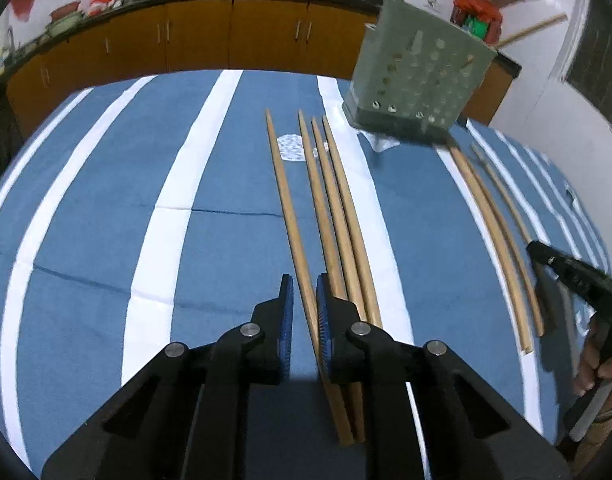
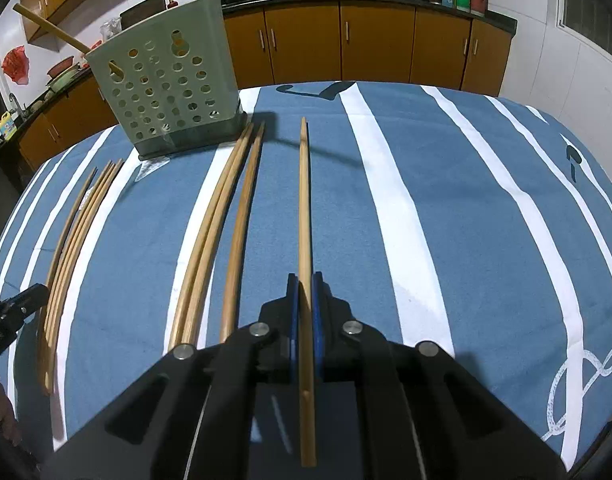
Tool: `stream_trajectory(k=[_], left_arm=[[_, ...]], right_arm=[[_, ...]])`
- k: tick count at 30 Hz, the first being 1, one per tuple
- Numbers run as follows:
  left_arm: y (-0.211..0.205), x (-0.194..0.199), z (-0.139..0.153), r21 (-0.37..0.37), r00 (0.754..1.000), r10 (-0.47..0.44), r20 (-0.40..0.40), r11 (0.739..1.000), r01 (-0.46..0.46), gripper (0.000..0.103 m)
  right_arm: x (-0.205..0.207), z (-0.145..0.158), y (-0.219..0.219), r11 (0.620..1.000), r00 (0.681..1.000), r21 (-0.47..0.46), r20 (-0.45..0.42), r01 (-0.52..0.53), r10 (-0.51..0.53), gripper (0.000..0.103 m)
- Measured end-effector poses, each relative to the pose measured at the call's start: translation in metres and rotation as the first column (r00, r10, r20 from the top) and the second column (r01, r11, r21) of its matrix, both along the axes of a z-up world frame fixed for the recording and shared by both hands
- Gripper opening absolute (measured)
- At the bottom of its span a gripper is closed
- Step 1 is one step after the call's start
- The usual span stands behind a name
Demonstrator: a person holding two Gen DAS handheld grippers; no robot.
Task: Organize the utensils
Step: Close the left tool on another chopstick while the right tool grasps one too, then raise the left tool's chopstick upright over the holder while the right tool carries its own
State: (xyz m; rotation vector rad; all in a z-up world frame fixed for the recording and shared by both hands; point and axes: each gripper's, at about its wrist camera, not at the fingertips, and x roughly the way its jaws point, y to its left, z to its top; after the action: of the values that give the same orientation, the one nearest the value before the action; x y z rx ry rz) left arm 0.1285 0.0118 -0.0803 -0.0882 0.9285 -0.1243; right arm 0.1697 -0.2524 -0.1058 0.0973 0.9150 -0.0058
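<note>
Wooden chopsticks lie lengthwise on a blue cloth with white stripes (image 1: 106, 200). My left gripper (image 1: 305, 294) straddles the leftmost chopstick (image 1: 284, 200). The stick rests against the right pad, with a thin strip of cloth showing beside the left pad, so the jaws are nearly closed. Three more chopsticks (image 1: 338, 208) lie just to its right. My right gripper (image 2: 304, 282) is shut on a single chopstick (image 2: 304, 200) that runs back past the pads. A green perforated utensil holder (image 2: 166, 92) stands upright at the far side, also seen in the left wrist view (image 1: 418, 80).
Three loose chopsticks (image 2: 214, 232) lie left of the held one, and a further bundle (image 2: 74, 224) lies near the left tool's black frame (image 2: 10, 312). A wooden handle (image 2: 50, 26) sticks out of the holder. Orange kitchen cabinets (image 2: 378, 44) stand beyond the table.
</note>
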Motion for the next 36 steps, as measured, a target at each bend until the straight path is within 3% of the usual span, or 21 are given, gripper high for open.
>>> stream_trajectory(k=[13, 21, 36], left_arm=[[0.008, 0.019, 0.000, 0.052, 0.999, 0.039, 0.015, 0.998, -0.040, 0.008], [0.022, 0.032, -0.002, 0.065, 0.996, 0.074, 0.045, 0.995, -0.076, 0.008], [0.025, 0.033, -0.003, 0.031, 0.996, 0.083, 0.043, 0.996, -0.084, 0.008]], right_arm=[[-0.005, 0.000, 0.005, 1.000, 0.999, 0.003, 0.016, -0.028, 0.028, 0.008], [0.009, -0.001, 0.003, 0.999, 0.999, -0.041, 0.049, 0.020, -0.017, 0.009], [0.011, -0.002, 0.001, 0.999, 0.999, -0.029, 0.049, 0.020, -0.018, 0.010]])
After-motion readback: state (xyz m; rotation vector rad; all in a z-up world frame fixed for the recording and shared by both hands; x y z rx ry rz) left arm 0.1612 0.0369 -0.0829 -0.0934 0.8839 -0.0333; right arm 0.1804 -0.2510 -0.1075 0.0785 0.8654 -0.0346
